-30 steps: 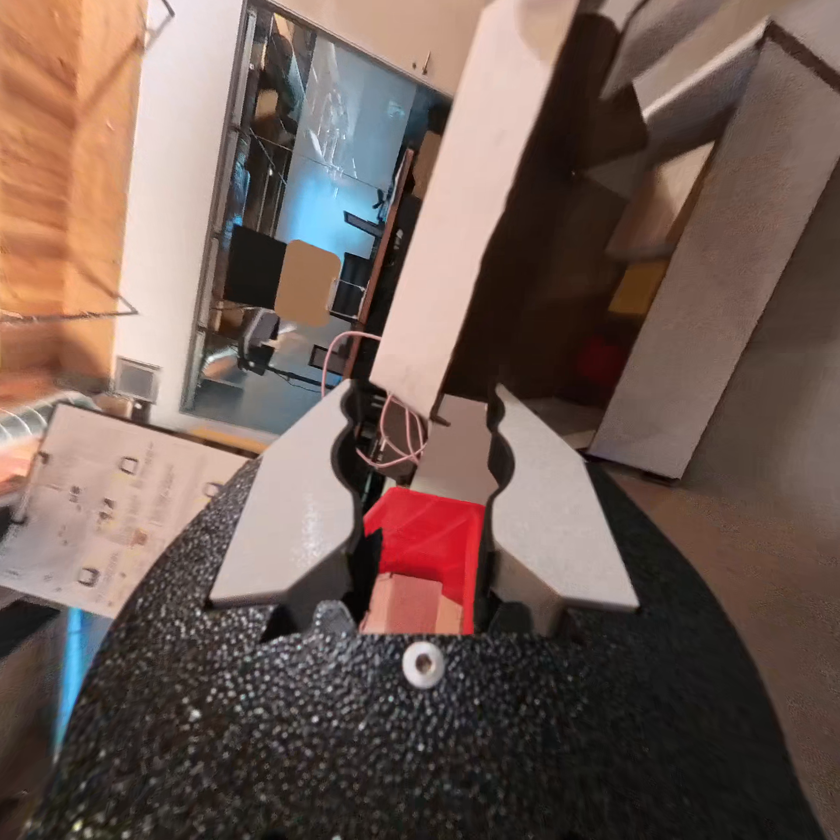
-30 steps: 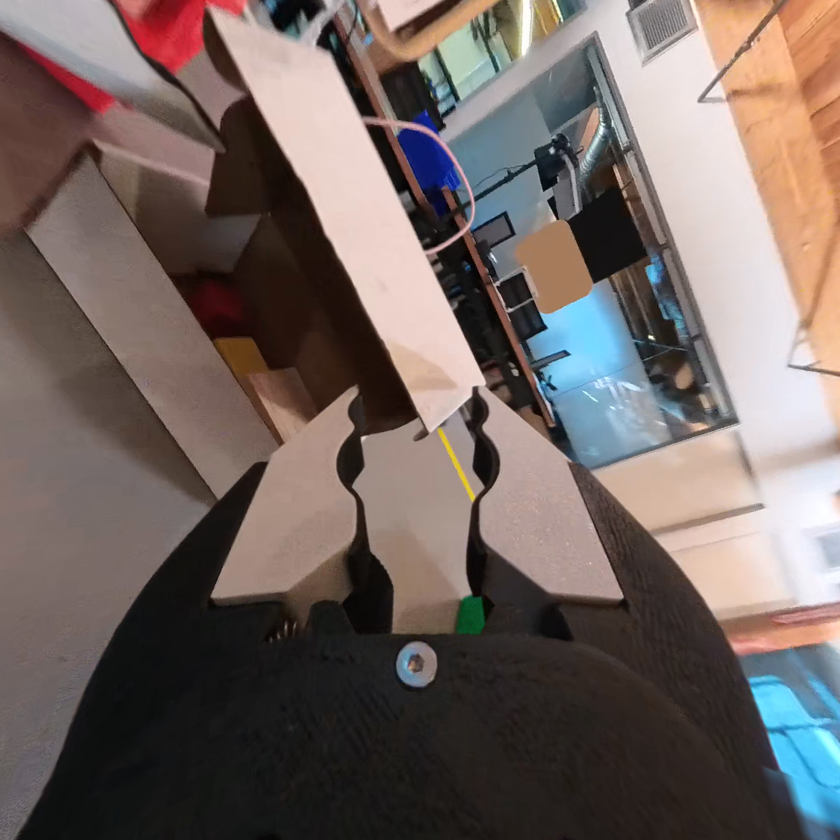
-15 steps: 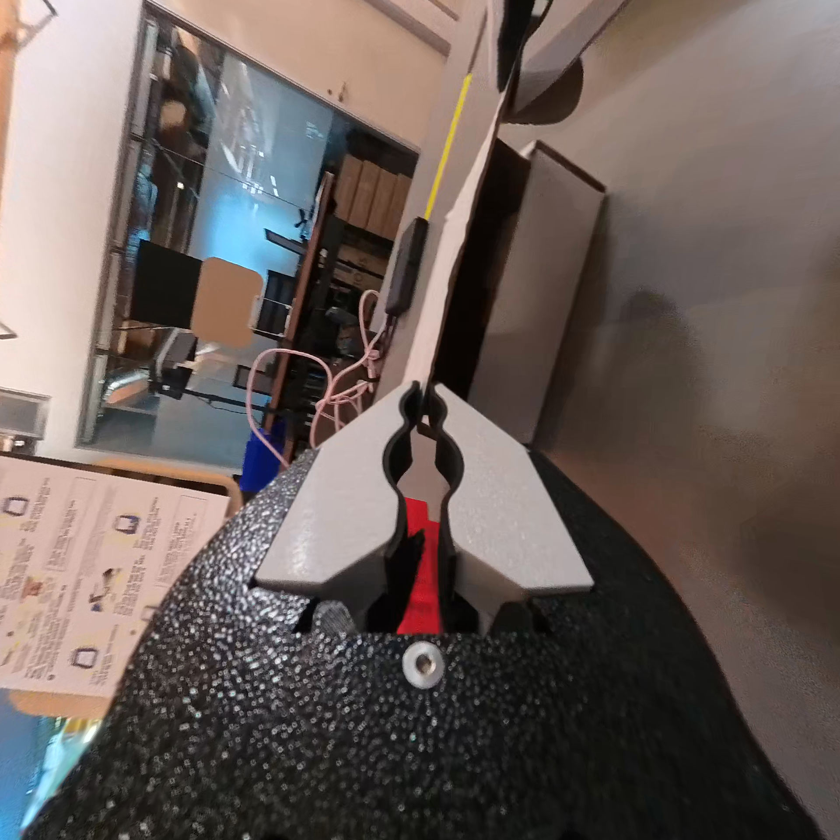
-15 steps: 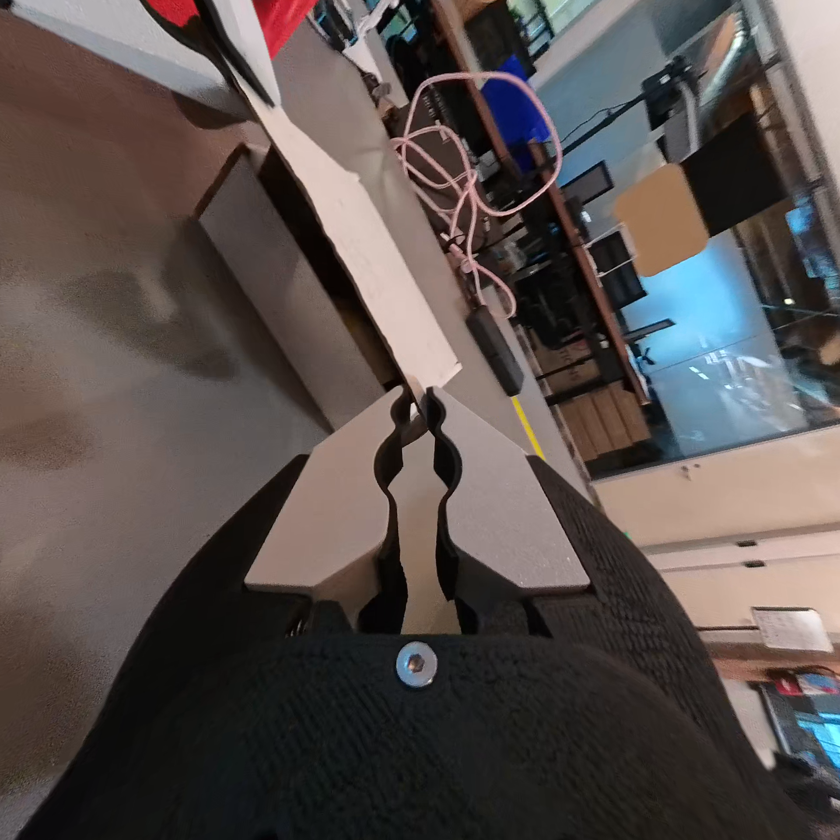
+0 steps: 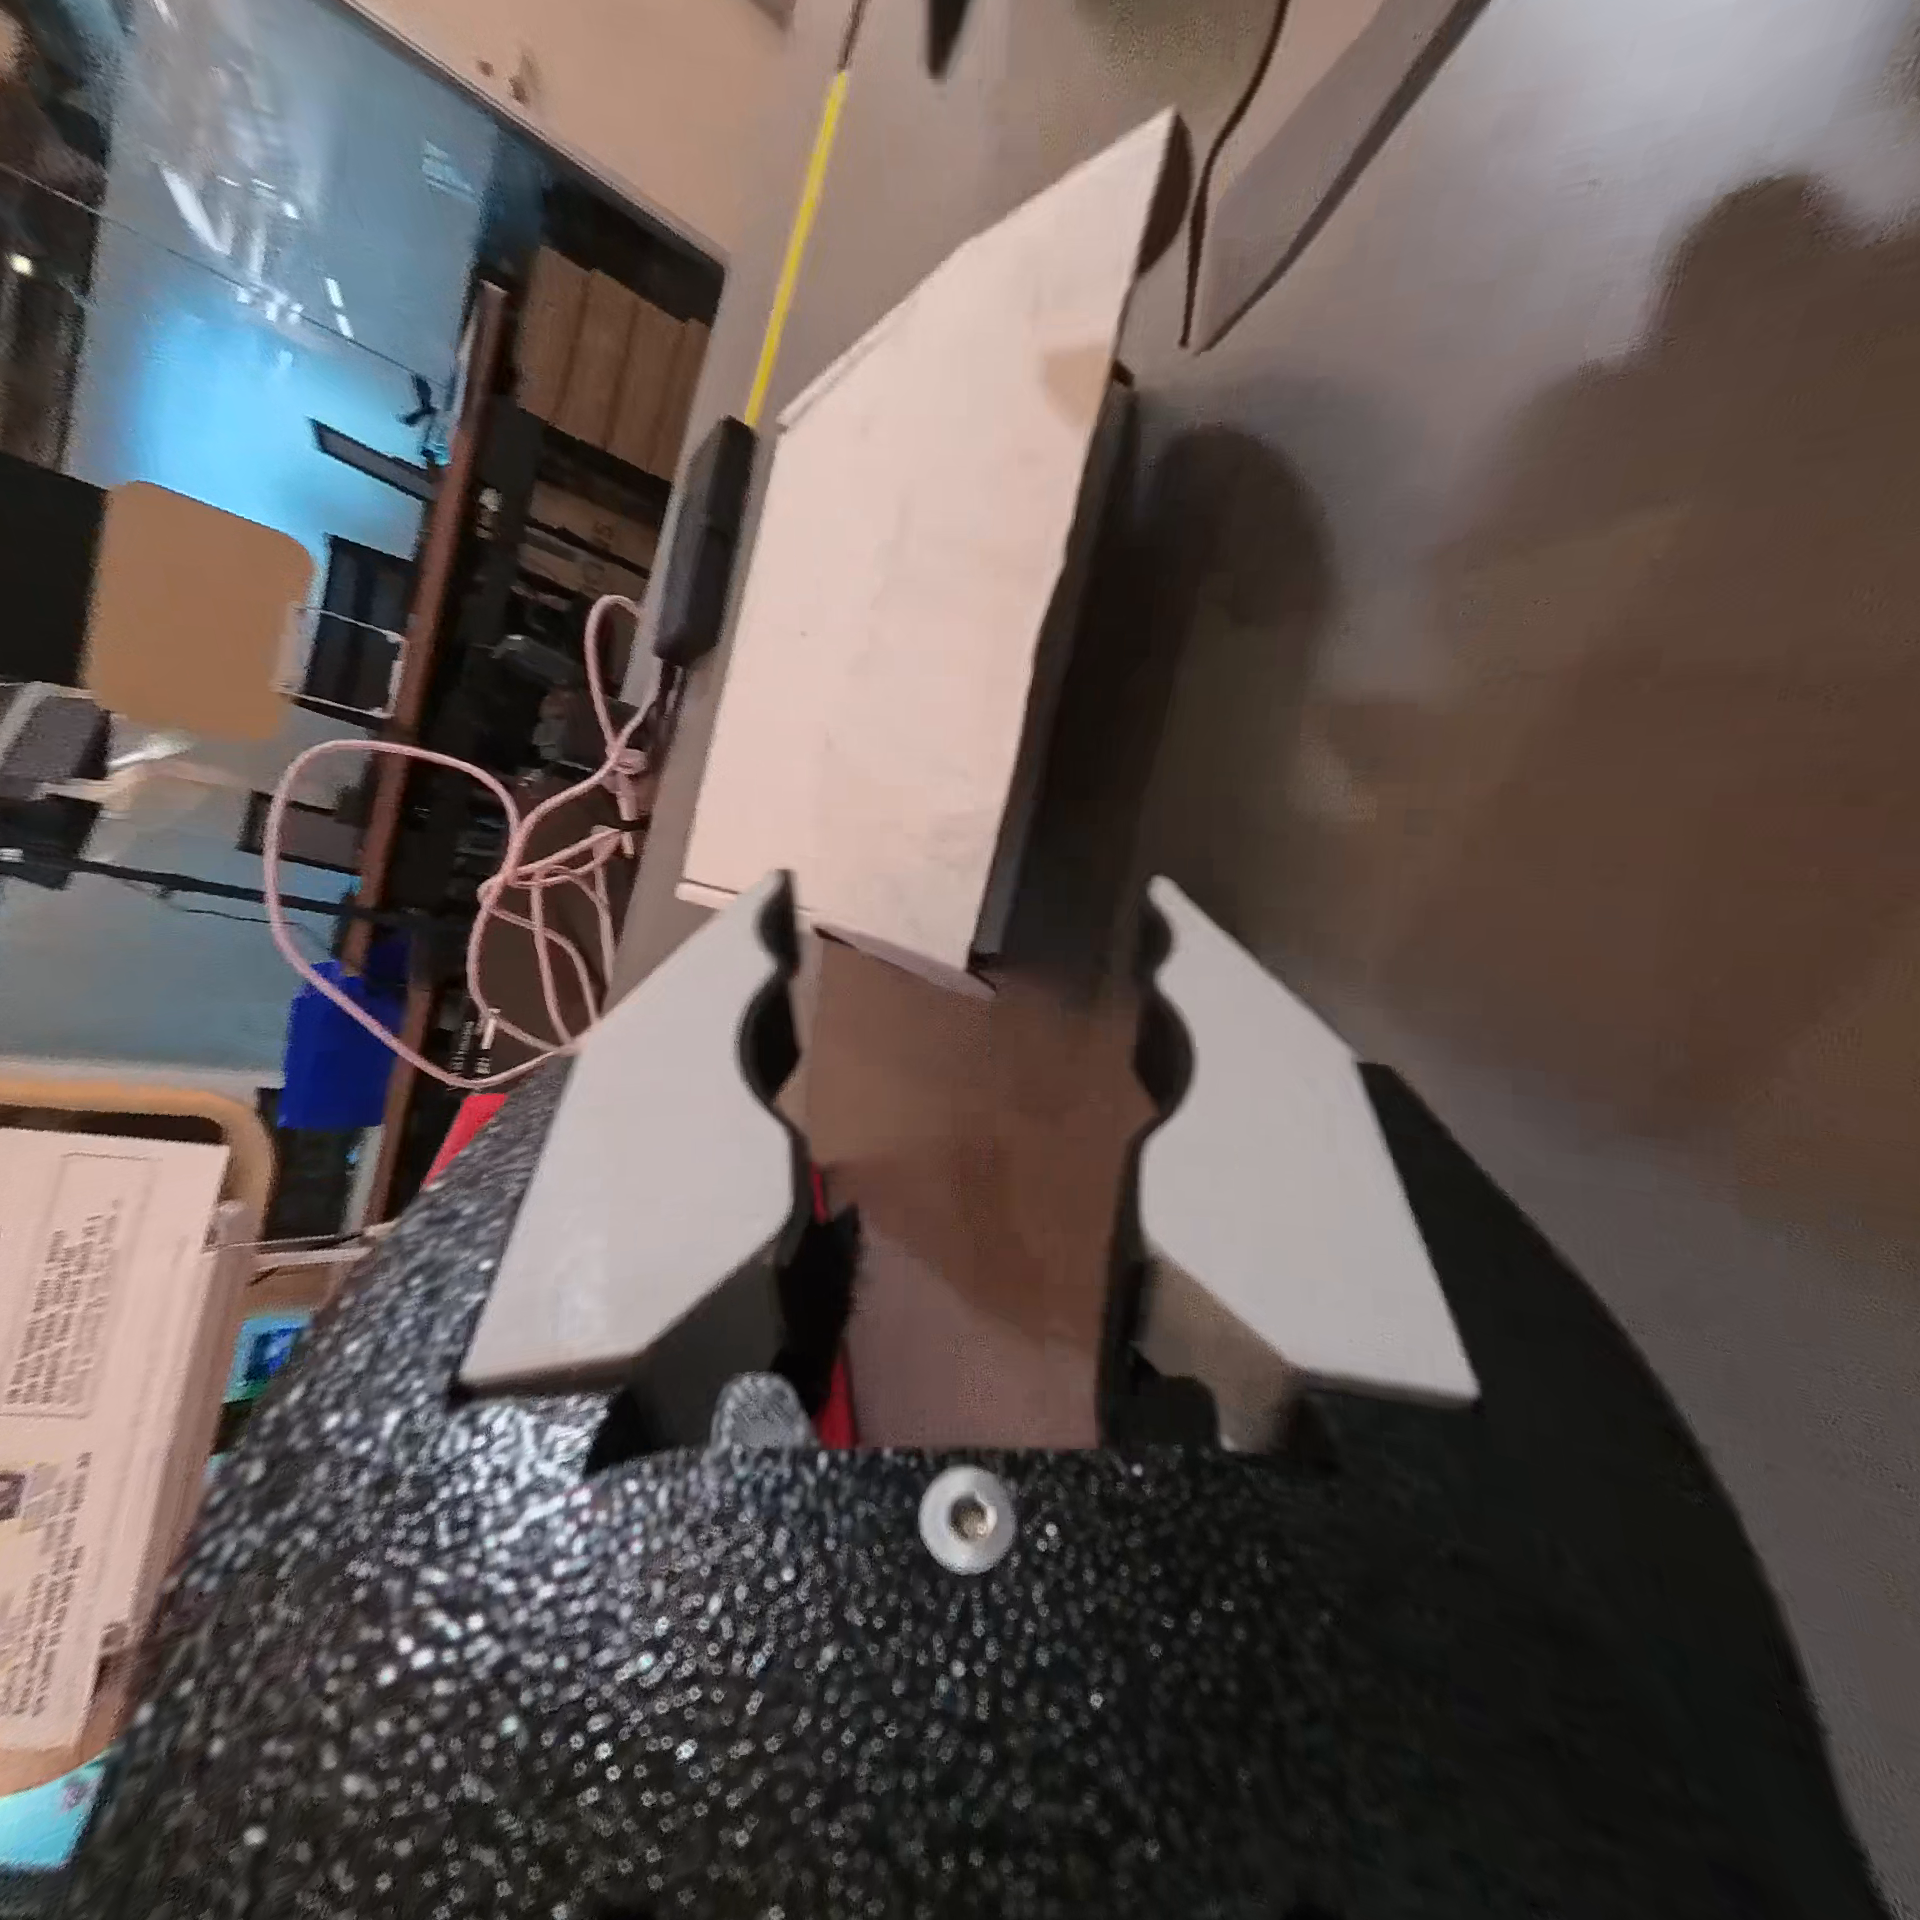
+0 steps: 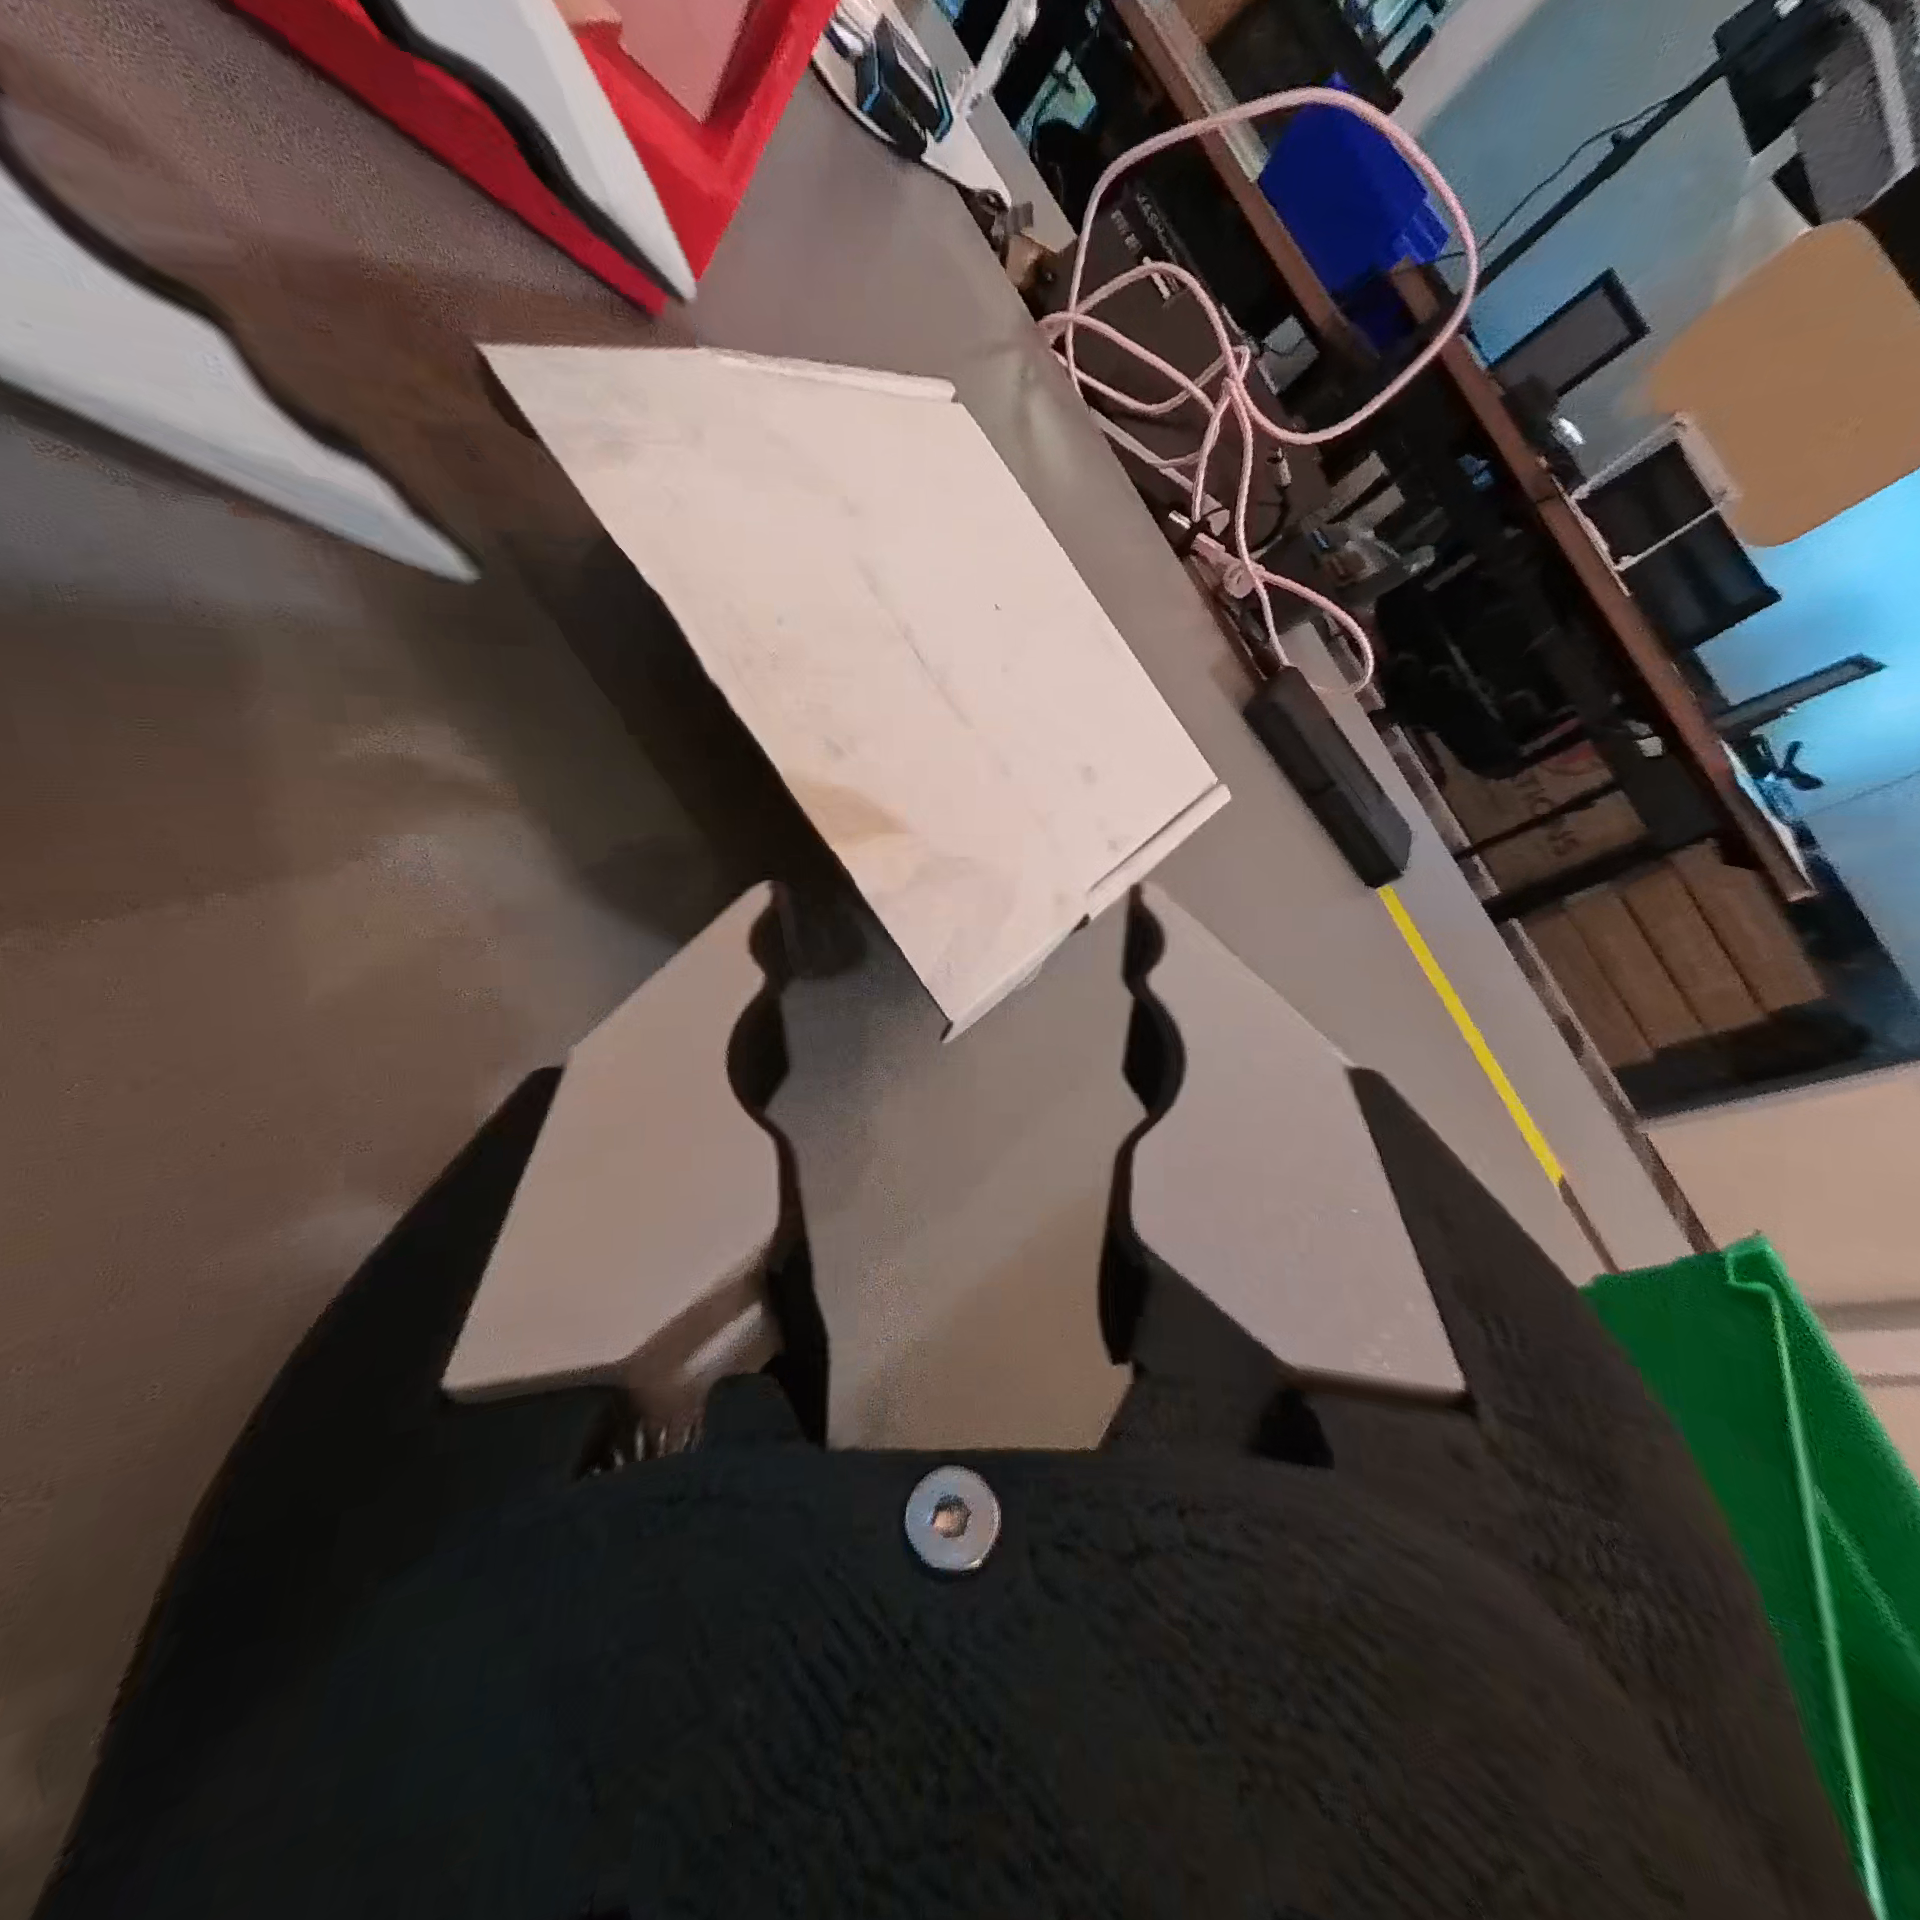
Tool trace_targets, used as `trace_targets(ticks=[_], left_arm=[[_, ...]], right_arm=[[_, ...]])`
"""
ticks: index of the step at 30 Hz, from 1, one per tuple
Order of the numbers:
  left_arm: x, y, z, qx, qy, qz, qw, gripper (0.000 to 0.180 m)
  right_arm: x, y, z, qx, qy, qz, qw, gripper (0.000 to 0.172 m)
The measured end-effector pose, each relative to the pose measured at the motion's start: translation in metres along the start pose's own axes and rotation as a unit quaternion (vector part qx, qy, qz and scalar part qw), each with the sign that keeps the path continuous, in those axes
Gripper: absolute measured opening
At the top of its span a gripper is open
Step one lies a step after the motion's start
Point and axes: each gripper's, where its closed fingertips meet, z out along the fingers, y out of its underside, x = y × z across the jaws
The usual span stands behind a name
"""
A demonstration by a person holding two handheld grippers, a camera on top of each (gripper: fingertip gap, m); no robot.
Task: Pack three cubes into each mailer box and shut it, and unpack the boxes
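One closed white box point(image 6: 873, 665) is seen lying on the grey table point(image 6: 260, 831), just ahead of both tools. The left gripper point(image 5: 966, 914) and right gripper point(image 6: 951, 925) are each held with fingers apart, nothing clamped. One red bin point(image 6: 665, 135) and one pink cable point(image 6: 1226, 395) are seen behind.

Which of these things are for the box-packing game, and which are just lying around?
For the job:
white mailer box, lid down
red bin at the table's far end
left gripper, open
right gripper, open

Just lying about:
pink cable
black adapter
blue bin
green bag
printed sheet
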Motion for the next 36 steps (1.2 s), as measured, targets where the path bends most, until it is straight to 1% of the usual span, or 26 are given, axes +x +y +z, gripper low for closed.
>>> trace_targets(ticks=[2, 3, 6, 9, 12, 14, 18, 20, 22, 23, 25, 26, 28, 29, 32, 36], left_arm=[[0.003, 0.003, -0.002, 0.004, 0.01, -0.011, 1.0, 0.087], [0.004, 0.004, -0.003, 0.008, 0.016, -0.015, 1.0, 0.092], [-0.001, 0.011, 0.002, 0.01, 0.019, -0.008, 1.0, 0.093], [-0.008, 0.011, 0.012, 0.017, 0.009, 0.032, 0.999, 0.092], [-0.014, 0.012, 0.026, 0.004, -0.002, 0.089, 0.996, 0.084], [-0.018, 0.012, 0.035, -0.004, -0.009, 0.125, 0.992, 0.081], [-0.017, 0.011, 0.048, -0.002, 0.008, 0.154, 0.988, 0.067], [-0.018, 0.015, 0.054, -0.016, 0.012, 0.169, 0.985, 0.056], [-0.023, 0.018, 0.059, -0.025, -0.003, 0.191, 0.981, 0.053], [-0.026, 0.018, 0.061, -0.031, -0.006, 0.191, 0.981, 0.051], [-0.029, 0.016, 0.062, -0.031, 0.006, 0.155, 0.987, 0.044], [-0.031, 0.012, 0.061, -0.025, 0.016, 0.133, 0.991, 0.032], [-0.033, 0.01, 0.06, -0.027, 0.051, 0.09, 0.994, 0.027], [-0.034, 0.01, 0.061, -0.03, 0.065, 0.08, 0.994, 0.027], [-0.037, 0.011, 0.063, -0.041, 0.092, 0.071, 0.992, 0.024], [-0.039, 0.012, 0.066, -0.052, 0.104, 0.082, 0.99, 0.024]], right_arm=[[-0.002, 0.0, -0.002, 0.008, 0.002, -0.02, 1.0, 0.076], [-0.002, 0.001, -0.001, 0.007, 0.005, -0.032, 0.999, 0.079], [-0.007, 0.002, 0.006, 0.008, -0.009, -0.056, 0.998, 0.083], [-0.013, 0.003, 0.017, -0.005, -0.025, -0.108, 0.994, 0.085], [-0.017, 0.003, 0.026, -0.019, -0.022, -0.167, 0.985, 0.087], [-0.018, -0.001, 0.03, -0.01, -0.012, -0.19, 0.982, 0.086], [-0.013, 0.0, 0.035, -0.006, -0.004, -0.172, 0.985, 0.085], [-0.01, 0.003, 0.036, -0.009, 0.001, -0.168, 0.986, 0.085], [-0.007, 0.004, 0.036, -0.008, 0.01, -0.179, 0.984, 0.085], [-0.006, 0.004, 0.037, -0.008, 0.017, -0.189, 0.982, 0.085], [-0.003, 0.003, 0.038, -0.007, 0.03, -0.213, 0.977, 0.085], [-0.002, 0.003, 0.04, -0.008, 0.038, -0.223, 0.974, 0.085], [0.001, 0.001, 0.042, -0.009, 0.048, -0.233, 0.971, 0.088], [0.002, 0.0, 0.044, -0.011, 0.053, -0.237, 0.97, 0.089], [0.011, 0.004, 0.051, -0.031, 0.064, -0.246, 0.967, 0.09], [0.015, 0.006, 0.059, -0.038, 0.057, -0.26, 0.963, 0.085]])
